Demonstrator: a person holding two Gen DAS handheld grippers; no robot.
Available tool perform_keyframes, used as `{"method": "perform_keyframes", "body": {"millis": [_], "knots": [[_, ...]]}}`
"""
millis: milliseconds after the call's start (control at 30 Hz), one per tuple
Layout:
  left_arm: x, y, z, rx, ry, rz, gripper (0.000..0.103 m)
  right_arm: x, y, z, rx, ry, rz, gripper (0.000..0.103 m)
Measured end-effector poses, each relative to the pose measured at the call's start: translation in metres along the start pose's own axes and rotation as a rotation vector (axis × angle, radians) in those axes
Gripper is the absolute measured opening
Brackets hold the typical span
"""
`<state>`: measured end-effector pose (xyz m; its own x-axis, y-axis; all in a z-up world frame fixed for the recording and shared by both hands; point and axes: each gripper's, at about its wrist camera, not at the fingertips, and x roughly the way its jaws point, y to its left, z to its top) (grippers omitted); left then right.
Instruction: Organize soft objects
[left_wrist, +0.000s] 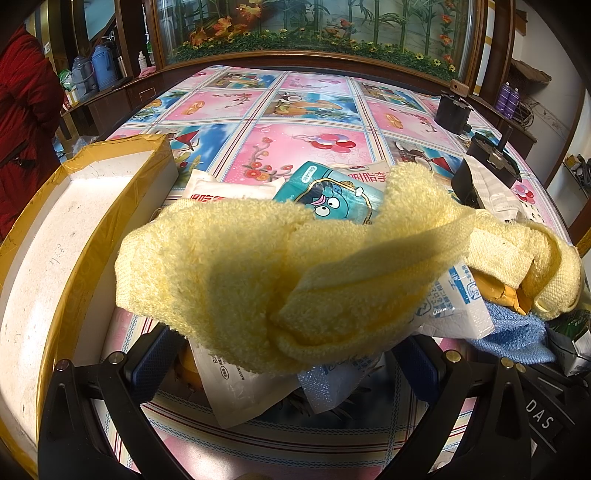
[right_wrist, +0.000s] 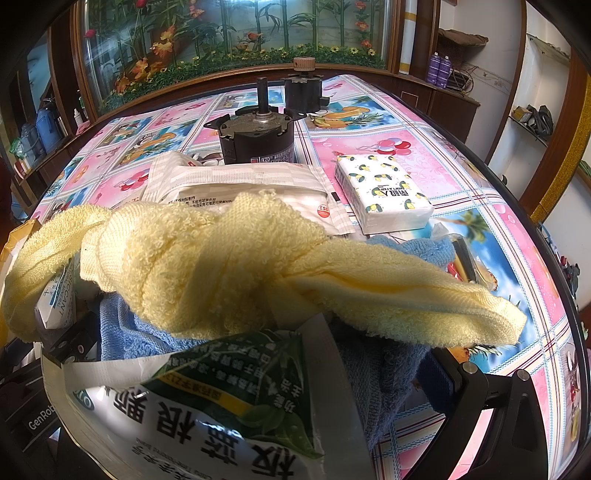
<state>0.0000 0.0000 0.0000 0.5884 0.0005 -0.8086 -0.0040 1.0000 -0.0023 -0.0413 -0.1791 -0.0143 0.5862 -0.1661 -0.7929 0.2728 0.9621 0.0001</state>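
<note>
A pale yellow towel (left_wrist: 258, 266) lies twisted across a pile of soft packets, just ahead of my left gripper (left_wrist: 282, 369). That gripper is open, its blue-padded fingers (left_wrist: 147, 365) wide apart under the towel's near edge. In the right wrist view the same yellow towel (right_wrist: 221, 258) runs across a blue towel (right_wrist: 373, 373) and a green-and-white packet (right_wrist: 221, 398). My right gripper (right_wrist: 258, 358) is open around this heap; its left finger is mostly hidden. A teal cartoon tissue pack (left_wrist: 332, 195) and white wipe packets (left_wrist: 229, 188) lie behind the towel.
An open white box with yellow tape (left_wrist: 74, 236) stands at the left on the patterned tablecloth (left_wrist: 295, 110). Two black motors (right_wrist: 258, 136) and a lemon-print tissue pack (right_wrist: 384, 192) sit farther back. A person in red (left_wrist: 26, 122) stands at the far left.
</note>
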Motion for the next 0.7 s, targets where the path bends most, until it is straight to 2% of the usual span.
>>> {"method": "perform_keyframes", "body": {"millis": [400, 567, 633, 700], "knots": [[-0.0009, 0.0006, -0.0007, 0.013, 0.006, -0.008, 0.103, 0.0003, 0.0, -0.0006, -0.004, 0.001, 0.004, 0.103], [-0.0029, 0.0016, -0.001, 0.098, 0.054, -0.065, 0.103, 0.0005, -0.0024, 0.0037, -0.062, 0.081, 0.046, 0.103], [-0.006, 0.0033, -0.0055, 0.105, 0.032, -0.076, 0.103, 0.0019, -0.0028, 0.0055, -0.105, 0.104, 0.07, 0.103], [-0.0056, 0.0027, -0.0057, 0.095, 0.023, -0.063, 0.103, 0.0013, -0.0034, 0.0035, -0.097, 0.082, 0.068, 0.103]]}}
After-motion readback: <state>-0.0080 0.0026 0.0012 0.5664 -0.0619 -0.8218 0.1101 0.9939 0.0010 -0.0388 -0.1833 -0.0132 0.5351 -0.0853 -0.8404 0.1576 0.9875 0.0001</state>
